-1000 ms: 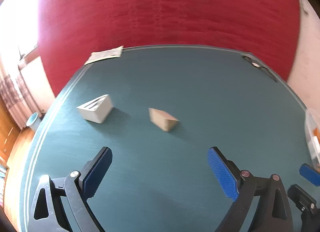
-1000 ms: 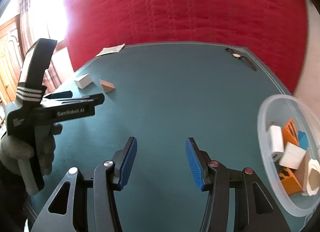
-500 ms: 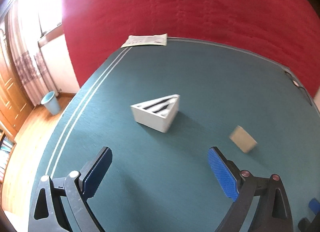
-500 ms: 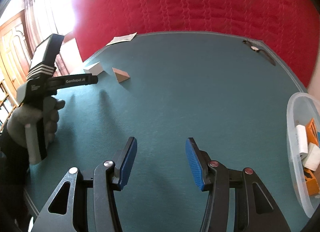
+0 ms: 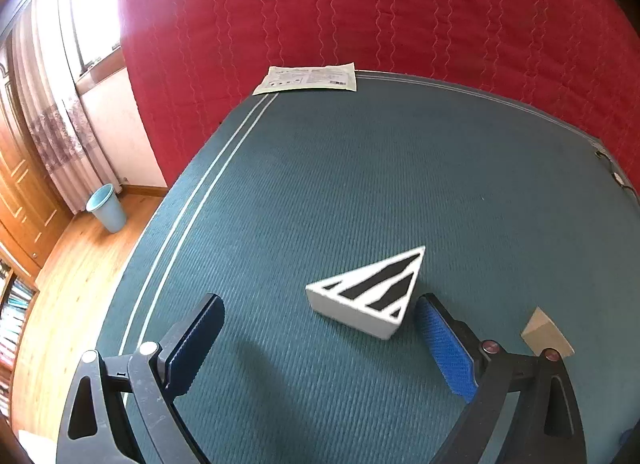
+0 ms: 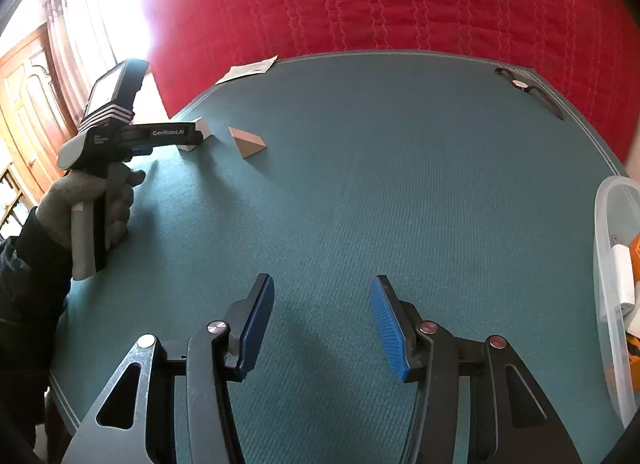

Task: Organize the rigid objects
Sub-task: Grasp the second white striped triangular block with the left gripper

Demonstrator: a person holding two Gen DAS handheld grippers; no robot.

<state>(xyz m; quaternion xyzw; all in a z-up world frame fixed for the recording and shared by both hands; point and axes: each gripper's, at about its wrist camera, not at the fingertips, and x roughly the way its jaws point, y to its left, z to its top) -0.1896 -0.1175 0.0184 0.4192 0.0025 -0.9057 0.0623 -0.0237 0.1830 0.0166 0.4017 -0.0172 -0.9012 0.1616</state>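
Note:
A white triangular block with black stripes on its top lies on the teal table, just ahead of my left gripper, close to its right finger. That gripper is open with nothing between its jaws. A plain wooden wedge lies to the right of the right finger. In the right wrist view the wooden wedge and the white block sit far left, with the left gripper held by a gloved hand above the block. My right gripper hangs open and empty over bare table.
A clear plastic tub with white and orange blocks sits at the right edge. A paper sheet lies at the table's far corner, a wristwatch at the far right. The table edge drops off to the left above a blue bin.
My left gripper has swung left and closed in on the striped block, which went from far off to just before the fingers. The right gripper shifted slightly, pushing the tub toward the frame's edge.

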